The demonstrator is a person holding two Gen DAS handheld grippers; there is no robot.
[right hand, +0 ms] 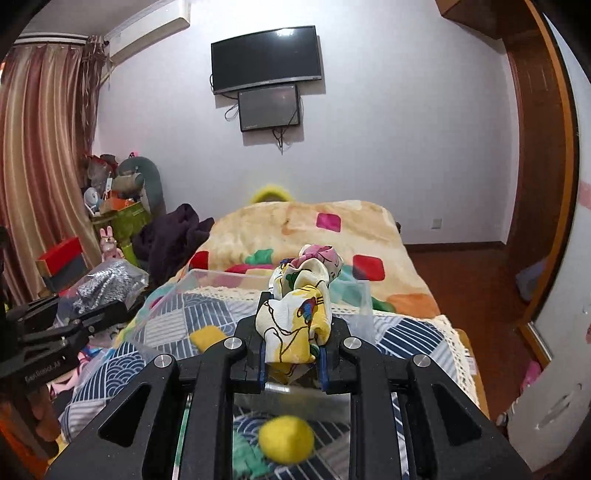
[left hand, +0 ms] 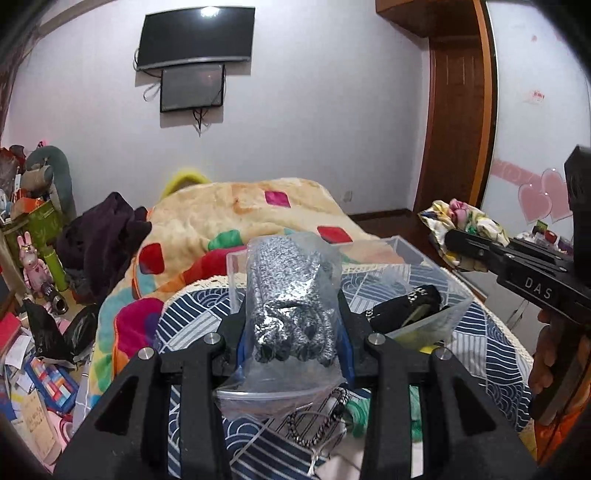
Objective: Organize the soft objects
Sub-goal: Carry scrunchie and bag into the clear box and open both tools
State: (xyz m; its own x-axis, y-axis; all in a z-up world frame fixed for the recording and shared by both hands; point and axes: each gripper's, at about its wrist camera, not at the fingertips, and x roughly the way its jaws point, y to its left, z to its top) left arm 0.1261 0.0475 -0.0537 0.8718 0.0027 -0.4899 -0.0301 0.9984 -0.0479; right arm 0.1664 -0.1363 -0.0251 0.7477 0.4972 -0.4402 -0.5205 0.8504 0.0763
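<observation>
Up at twelve o'clock a dark television hung on the pale wall, a smaller screen mounted just beneath it, cables dangling. At nine o'clock striped curtains fell beside an air conditioner. A pink rabbit figure stood among clutter at the left. At three o'clock stood a wooden door frame, and pink heart stickers dotted a panel.

Left hand-held gripper clamps bagged grey knit above bed.
</observation>
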